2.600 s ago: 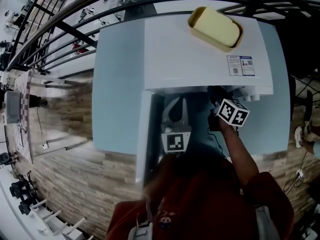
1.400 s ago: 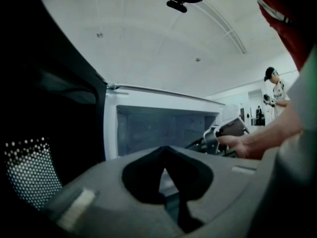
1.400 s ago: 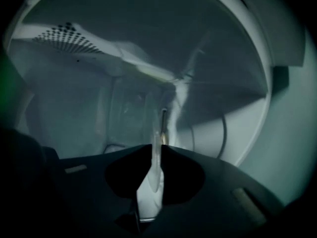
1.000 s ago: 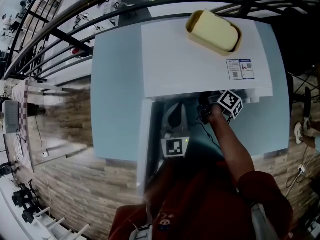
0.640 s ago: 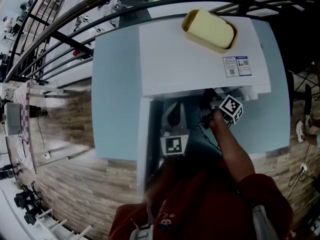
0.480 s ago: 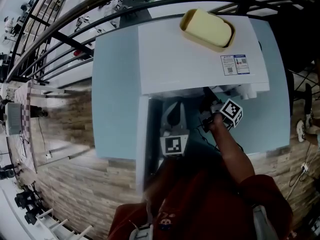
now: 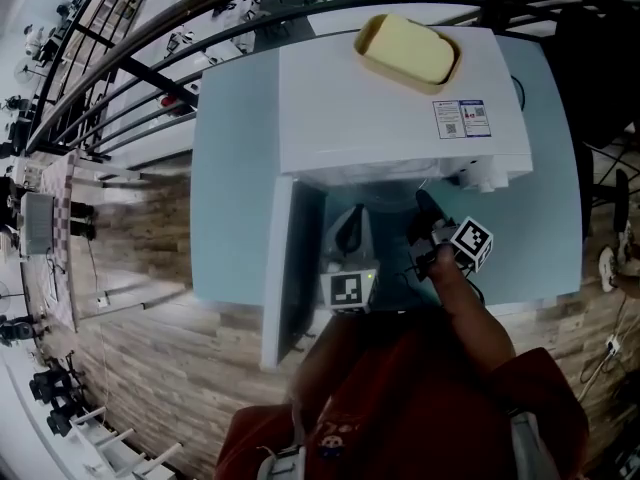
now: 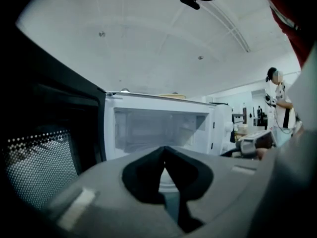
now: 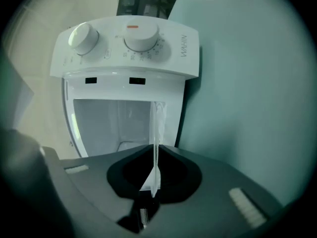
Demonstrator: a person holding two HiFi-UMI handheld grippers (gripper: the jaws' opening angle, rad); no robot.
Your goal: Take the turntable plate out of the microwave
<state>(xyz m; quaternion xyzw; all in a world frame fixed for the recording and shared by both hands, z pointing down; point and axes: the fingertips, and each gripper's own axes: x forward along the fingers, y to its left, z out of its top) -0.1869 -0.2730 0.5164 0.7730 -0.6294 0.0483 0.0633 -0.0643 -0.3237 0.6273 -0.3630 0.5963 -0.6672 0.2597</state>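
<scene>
Yellow box [image 7: 407,51] tops microwave [image 7: 370,118]; right gripper [image 9: 154,155] grips turntable plate [image 9: 156,133], left gripper [image 8: 164,151] clenched empty

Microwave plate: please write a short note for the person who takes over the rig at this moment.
Left tongs: shut, empty, in front of the open microwave.
Right tongs: shut on the glass plate, seen edge-on between them.
Door: open, swung to the left.
Done: plate gripped, at the opening; cannot tell if it is fully clear.
Left: probably draw it fully out and set it on the table.
</scene>
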